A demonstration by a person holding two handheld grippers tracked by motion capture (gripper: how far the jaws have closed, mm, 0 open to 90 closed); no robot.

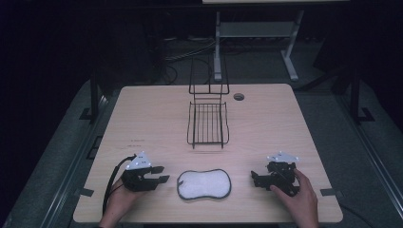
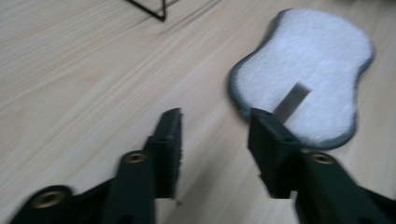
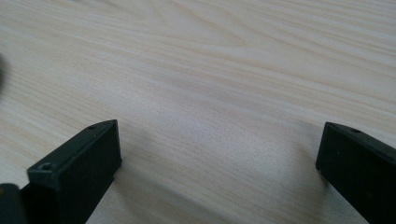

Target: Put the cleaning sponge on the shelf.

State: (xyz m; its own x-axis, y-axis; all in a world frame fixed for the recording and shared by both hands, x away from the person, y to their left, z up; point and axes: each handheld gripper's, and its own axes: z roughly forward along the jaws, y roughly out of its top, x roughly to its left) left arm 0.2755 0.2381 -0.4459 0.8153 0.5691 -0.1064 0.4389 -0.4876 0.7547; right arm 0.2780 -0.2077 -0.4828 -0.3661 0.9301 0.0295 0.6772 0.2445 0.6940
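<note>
Since the white pad [image 1: 204,184] lies flat on the tabletop [image 1: 152,118] between your hands, long axis running side to side, your left tongs [image 1: 161,174] sit nearer, spread and empty; your right tongs [image 1: 254,178] are spread too

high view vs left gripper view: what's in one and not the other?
High view alone: both hands, the right tongs open with nothing between them, the whole black wire rack at the table's middle, the round hole near the far edge, and the floor and desk legs beyond.

Left gripper view alone: the grey strap lying across the white pad, seen close.

Both: the left tongs, open and empty, the grey-edged pad flat on the wooden table, apart from both tongs, and the rack, though the left gripper view catches just a corner of it.
</note>
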